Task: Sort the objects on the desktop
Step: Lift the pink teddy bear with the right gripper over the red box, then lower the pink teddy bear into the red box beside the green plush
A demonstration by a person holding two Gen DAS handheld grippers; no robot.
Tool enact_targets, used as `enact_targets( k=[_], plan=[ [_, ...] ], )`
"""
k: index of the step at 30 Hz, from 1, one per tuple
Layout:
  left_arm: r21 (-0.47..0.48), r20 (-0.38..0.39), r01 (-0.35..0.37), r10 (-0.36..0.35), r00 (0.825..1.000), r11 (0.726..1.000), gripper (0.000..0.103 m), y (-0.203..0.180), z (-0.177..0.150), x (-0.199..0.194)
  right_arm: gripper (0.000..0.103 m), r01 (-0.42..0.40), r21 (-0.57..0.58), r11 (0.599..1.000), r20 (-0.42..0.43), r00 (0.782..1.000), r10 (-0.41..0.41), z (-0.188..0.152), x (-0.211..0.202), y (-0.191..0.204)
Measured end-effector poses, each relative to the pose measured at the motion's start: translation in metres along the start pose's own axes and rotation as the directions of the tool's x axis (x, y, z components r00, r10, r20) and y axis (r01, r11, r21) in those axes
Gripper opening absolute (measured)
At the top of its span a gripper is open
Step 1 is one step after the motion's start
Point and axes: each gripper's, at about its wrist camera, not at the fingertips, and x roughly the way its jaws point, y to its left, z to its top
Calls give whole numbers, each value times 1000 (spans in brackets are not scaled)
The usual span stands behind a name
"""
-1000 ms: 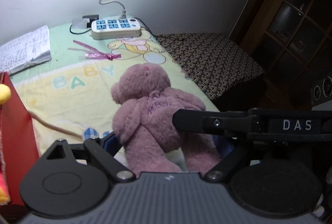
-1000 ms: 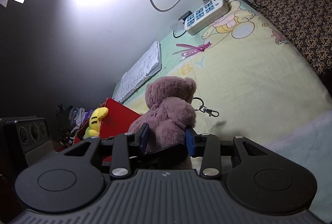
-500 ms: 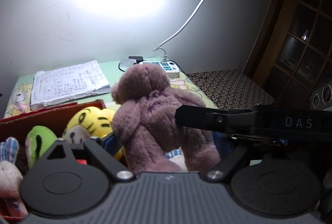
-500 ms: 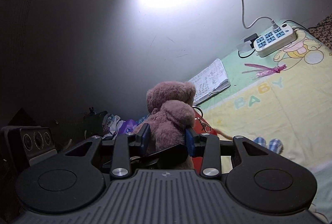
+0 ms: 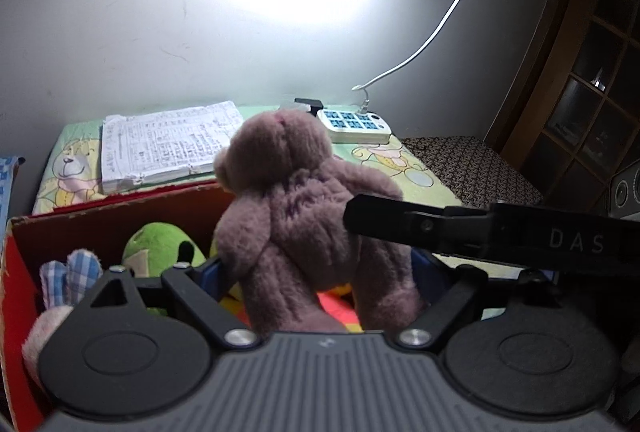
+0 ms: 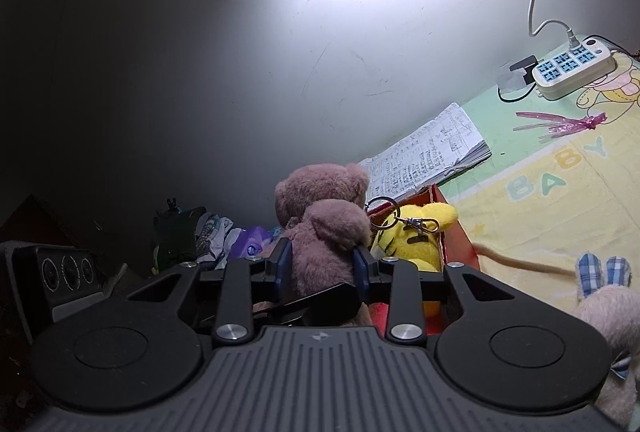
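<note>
Since a second ago you've carried the teddy bear (image 5: 304,216) off the baby-print blanket (image 6: 560,192) to above the red box (image 5: 120,208). Your left tongs (image 5: 320,272) hold its legs between fairly wide jaws; your right tongs (image 6: 320,264) are closing on its body (a key ring (image 6: 384,206) dangles from it). Below sit a green plush (image 5: 160,244), a yellow tiger (image 6: 420,232) and a checked-ear bunny (image 5: 68,272). Behind the box lie a notebook (image 5: 168,144) and a power strip (image 5: 352,124).
</note>
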Motion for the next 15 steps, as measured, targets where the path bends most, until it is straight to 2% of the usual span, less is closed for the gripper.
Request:
enact_targets(
  k=[8, 15],
  plan=[
    [-34, -81, -22, 19, 997, 999, 89, 30, -14, 25, 29, 105, -111, 988, -35, 993, -109, -20, 34, 14],
    [-46, -128, -54, 47, 991, 997, 89, 48, -17, 37, 27, 149, -107, 983, -90, 983, -159, -28, 58, 12]
  ],
)
